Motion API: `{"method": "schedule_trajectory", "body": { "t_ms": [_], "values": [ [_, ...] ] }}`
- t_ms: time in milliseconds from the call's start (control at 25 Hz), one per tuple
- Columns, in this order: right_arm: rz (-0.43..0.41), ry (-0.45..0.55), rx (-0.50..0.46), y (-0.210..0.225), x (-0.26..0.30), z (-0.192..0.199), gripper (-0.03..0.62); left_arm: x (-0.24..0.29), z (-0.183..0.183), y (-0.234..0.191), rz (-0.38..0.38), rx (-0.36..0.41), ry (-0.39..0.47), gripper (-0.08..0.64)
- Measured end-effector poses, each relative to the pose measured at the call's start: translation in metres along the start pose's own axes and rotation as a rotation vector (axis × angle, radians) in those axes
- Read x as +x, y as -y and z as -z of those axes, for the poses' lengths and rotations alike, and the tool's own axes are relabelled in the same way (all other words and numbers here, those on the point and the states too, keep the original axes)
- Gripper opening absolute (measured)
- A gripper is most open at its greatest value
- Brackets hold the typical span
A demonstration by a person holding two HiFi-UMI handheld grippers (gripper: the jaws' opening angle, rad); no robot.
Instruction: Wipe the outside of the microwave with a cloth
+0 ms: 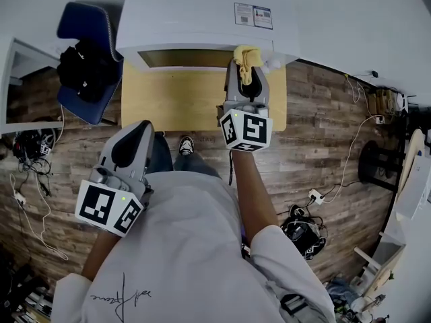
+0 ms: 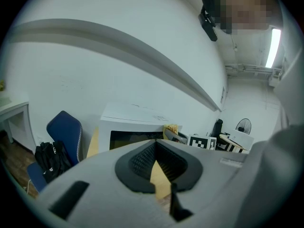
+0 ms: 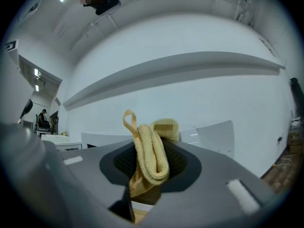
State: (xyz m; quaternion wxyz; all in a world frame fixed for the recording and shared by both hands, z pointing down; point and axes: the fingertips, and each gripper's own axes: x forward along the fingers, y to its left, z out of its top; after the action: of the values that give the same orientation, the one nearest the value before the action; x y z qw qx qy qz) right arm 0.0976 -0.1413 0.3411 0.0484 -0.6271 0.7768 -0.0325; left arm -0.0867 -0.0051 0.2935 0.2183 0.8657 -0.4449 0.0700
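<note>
In the head view, the white microwave (image 1: 195,12) is seen on a wooden table (image 1: 188,99) set against the wall. The yellow cloth (image 1: 246,58) is clamped in the right gripper (image 1: 247,73) and held at the microwave's top front edge, near its right corner. Whether the cloth presses on the casing cannot be told here. A bare strip of table is left in front of the microwave and to the left of that gripper. The left gripper (image 1: 140,132) is held well back from the table edge, over the plank floor (image 1: 323,133). A blue chair (image 1: 87,25) with a black bag (image 1: 84,66) on it is crowded against the table's left side.

In the left gripper view, the left gripper's (image 2: 156,163) jaws are seen closed to a point with nothing between them. The microwave (image 2: 133,127) front is faced from a distance, with the cloth (image 2: 170,129) at its upper right edge and the chair (image 2: 64,132) beside it.

In the right gripper view, the cloth (image 3: 152,151) is seen folded into a roll and pinched between the right gripper's (image 3: 152,167) closed jaws, a loop standing above them. White casing (image 3: 213,134) is seen just behind.
</note>
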Motion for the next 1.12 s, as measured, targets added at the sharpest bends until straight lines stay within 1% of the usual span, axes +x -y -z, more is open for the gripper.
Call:
{"method": "schedule_trajectory", "body": {
  "t_ms": [320,560,840,1120],
  "values": [
    [-0.057,0.011,0.05,-0.037,0.013,0.012,0.117,-0.009,0.002,-0.015,-0.056,-0.018,0.002,-0.005],
    [-0.102,-0.003,0.054,-0.054,0.017,0.018,0.117,-0.01,0.004,-0.019,-0.062,-0.031,-0.009,-0.005],
    [-0.189,-0.015,0.069,-0.089,0.025,0.026,0.117,-0.011,0.007,-0.026,-0.087,-0.039,-0.017,-0.005],
    [-0.314,-0.039,0.08,-0.138,0.035,0.035,0.117,-0.019,0.003,-0.038,-0.127,-0.051,0.01,-0.005]
  ]
}}
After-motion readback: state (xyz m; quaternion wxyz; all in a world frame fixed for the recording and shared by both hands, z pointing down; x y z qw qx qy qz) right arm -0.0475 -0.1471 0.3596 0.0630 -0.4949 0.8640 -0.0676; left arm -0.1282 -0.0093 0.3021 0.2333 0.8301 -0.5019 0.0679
